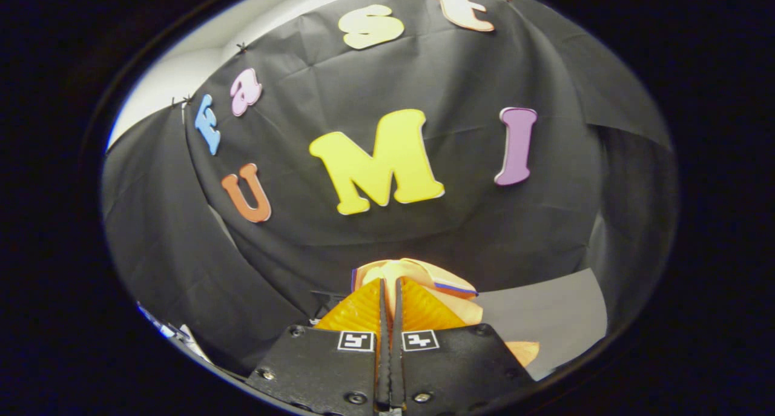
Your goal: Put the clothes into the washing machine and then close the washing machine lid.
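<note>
My gripper [390, 286] is raised and faces the booth's black cloth wall. Its two fingers are pressed close together, with a thin fold of cloth pinched between them. That cloth is an orange and yellow garment [448, 289] with a dark trim line. It bunches up just ahead of the fingertips and hangs down on the right side of the fingers. The part of the garment under the gripper body is hidden.
A grey flat surface [545, 316] lies below and to the right of the fingers. Black cloth wall [424, 65] covers everything ahead. A bit of white and blue material [166, 331] shows low on the left.
</note>
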The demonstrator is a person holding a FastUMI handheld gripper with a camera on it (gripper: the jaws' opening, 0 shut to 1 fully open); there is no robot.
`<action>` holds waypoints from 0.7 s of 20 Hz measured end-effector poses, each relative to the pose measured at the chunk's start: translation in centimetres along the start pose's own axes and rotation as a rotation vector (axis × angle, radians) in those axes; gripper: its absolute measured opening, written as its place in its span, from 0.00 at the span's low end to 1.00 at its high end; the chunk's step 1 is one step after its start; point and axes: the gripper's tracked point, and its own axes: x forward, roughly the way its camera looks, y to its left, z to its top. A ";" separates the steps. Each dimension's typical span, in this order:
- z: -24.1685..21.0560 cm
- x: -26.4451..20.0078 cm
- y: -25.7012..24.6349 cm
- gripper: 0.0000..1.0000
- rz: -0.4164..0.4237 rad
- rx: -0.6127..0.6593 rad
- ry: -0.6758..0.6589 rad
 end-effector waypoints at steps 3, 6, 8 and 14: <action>-0.5 1.0 4.6 0.04 0.058 -0.013 0.018; -1.1 2.7 8.6 0.04 0.104 -0.024 0.035; -1.7 3.6 11.1 0.04 0.135 -0.029 0.047; -4.3 7.6 14.7 0.04 0.164 -0.030 0.098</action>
